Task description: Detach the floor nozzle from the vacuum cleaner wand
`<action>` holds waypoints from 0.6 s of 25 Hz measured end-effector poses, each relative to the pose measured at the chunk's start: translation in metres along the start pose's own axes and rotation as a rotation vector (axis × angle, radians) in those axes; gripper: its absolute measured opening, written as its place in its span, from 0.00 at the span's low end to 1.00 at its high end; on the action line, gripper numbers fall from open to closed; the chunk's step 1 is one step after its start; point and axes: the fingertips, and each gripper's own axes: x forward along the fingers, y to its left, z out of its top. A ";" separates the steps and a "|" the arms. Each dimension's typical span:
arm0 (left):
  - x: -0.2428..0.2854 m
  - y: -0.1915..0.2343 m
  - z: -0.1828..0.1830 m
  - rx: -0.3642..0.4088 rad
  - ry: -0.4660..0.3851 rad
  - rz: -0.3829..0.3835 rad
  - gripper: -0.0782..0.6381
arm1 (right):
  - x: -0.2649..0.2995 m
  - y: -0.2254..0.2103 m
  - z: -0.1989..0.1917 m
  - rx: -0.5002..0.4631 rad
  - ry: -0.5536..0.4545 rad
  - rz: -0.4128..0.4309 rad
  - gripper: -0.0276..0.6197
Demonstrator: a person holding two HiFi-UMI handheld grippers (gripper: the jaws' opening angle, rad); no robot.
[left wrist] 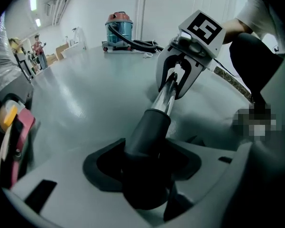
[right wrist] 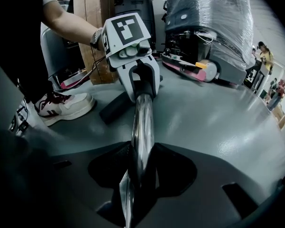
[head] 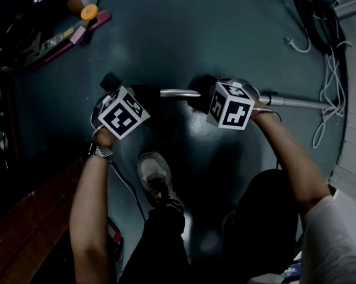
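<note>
A chrome wand (head: 180,92) lies low over the grey floor between my two grippers and runs on to the right (head: 296,103). Its left end enters the dark neck (left wrist: 149,127) of the black floor nozzle (right wrist: 114,107), which rests on the floor. My left gripper (left wrist: 147,167) is shut around that neck; the right gripper view shows it (right wrist: 140,77) clasping the tube's end. My right gripper (right wrist: 141,170) is shut on the chrome wand (right wrist: 142,122), a short way along from the neck. The two grippers (head: 114,92) (head: 208,97) face each other along the tube.
A person's sneaker (head: 157,179) stands on the floor just below the wand. White cables (head: 329,87) trail at the right. Tools and tape rolls (head: 86,10) lie at the upper left, near a wooden bench (head: 29,218). A canister vacuum (left wrist: 119,25) stands far off.
</note>
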 end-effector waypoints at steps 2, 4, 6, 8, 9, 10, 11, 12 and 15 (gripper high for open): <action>0.001 0.000 0.001 0.009 -0.029 0.050 0.43 | -0.001 0.000 0.000 0.001 0.003 0.004 0.29; 0.002 -0.001 0.001 0.026 -0.044 0.091 0.44 | -0.002 0.001 0.000 0.000 0.008 0.013 0.29; 0.003 -0.002 0.003 0.045 -0.040 0.114 0.44 | -0.002 0.003 -0.003 0.008 0.012 0.021 0.29; 0.005 -0.002 0.006 0.085 -0.025 0.146 0.45 | -0.002 0.004 -0.002 0.007 0.013 0.023 0.29; 0.006 -0.002 0.007 0.106 -0.014 0.166 0.45 | -0.004 0.004 0.000 0.003 0.010 0.021 0.29; 0.007 -0.002 0.009 0.122 -0.005 0.186 0.45 | -0.005 0.004 0.001 0.002 0.007 0.017 0.29; 0.007 -0.001 0.010 0.129 0.002 0.202 0.45 | -0.005 0.003 0.002 0.004 0.004 0.015 0.29; 0.007 0.000 0.010 0.131 0.004 0.212 0.45 | -0.006 0.003 0.002 0.006 0.001 0.013 0.29; 0.007 -0.003 0.009 0.137 0.004 0.201 0.44 | -0.006 0.005 0.002 -0.008 -0.002 0.014 0.29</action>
